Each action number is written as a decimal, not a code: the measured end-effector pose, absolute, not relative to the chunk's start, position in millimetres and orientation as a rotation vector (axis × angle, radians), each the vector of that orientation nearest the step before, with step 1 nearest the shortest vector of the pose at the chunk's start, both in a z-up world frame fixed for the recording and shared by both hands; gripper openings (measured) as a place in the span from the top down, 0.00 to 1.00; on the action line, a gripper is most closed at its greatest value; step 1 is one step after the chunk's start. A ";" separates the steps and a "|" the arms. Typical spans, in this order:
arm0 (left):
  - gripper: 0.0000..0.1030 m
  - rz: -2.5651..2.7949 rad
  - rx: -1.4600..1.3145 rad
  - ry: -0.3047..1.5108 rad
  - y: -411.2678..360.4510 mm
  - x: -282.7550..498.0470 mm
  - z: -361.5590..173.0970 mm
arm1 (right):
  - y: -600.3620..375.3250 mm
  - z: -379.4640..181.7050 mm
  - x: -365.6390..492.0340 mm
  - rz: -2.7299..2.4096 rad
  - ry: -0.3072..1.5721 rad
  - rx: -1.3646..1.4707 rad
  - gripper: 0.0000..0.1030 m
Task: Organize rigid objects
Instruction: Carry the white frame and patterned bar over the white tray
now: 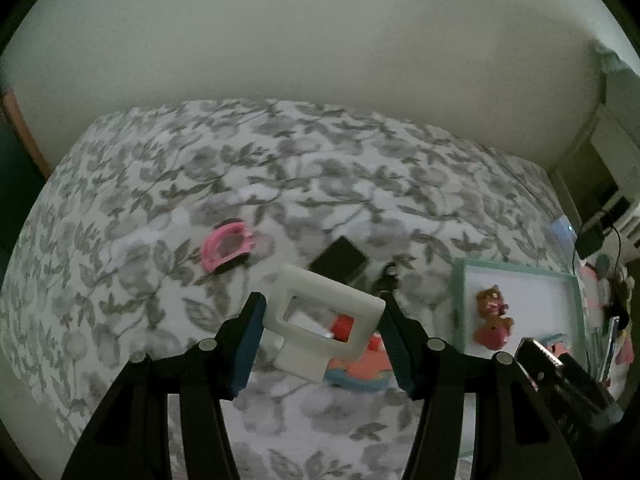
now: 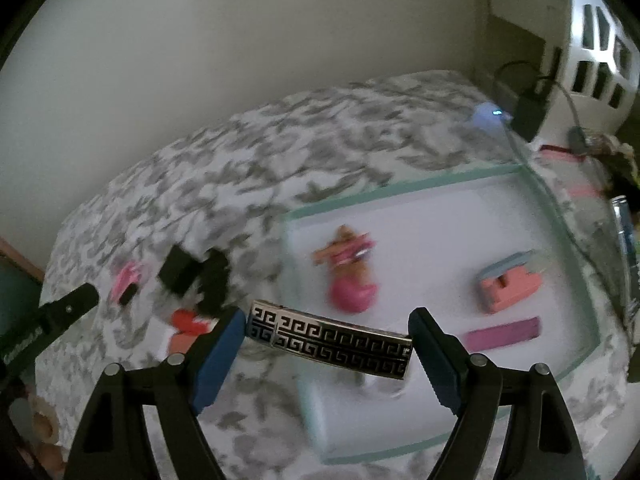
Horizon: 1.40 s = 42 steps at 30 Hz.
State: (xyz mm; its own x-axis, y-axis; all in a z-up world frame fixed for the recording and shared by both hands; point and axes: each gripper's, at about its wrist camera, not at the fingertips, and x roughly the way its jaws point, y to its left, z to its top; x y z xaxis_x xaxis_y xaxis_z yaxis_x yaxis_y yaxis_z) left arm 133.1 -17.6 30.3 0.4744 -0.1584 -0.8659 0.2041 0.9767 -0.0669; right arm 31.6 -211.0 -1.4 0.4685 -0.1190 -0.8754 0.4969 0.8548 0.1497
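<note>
My left gripper (image 1: 322,312) is shut on a white plastic frame piece (image 1: 320,320) and holds it above the leaf-patterned bedspread. My right gripper (image 2: 328,338) is shut on a black and silver patterned bar (image 2: 330,338), held over the near left edge of the white tray with a green rim (image 2: 404,190). In the tray lie a pink and brown doll figure (image 2: 348,272), a salmon block toy (image 2: 508,286) and a purple flat bar (image 2: 502,334). On the bed lie a pink ring-shaped toy (image 1: 226,246), a black box (image 1: 340,260) and a red and white piece (image 2: 190,320).
A wall runs behind the bed. A black charger with cable (image 2: 530,110) and a white perforated basket (image 2: 596,52) stand at the right. A salmon and blue toy (image 1: 360,368) lies under my left gripper. The tray also shows in the left wrist view (image 1: 520,270).
</note>
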 end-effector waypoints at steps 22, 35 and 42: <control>0.43 -0.448 0.089 1.104 -161.2 104.6 11.2 | -336.5 -26.8 14.7 -0.584 1.024 0.447 0.17; 0.43 -0.566 0.103 1.155 -230.4 97.6 -21.1 | -383.5 -54.3 16.3 -0.602 1.045 0.432 0.17; 0.43 -0.578 0.128 1.174 -251.8 99.6 -38.1 | -398.2 -67.9 17.8 -0.603 1.060 0.443 0.17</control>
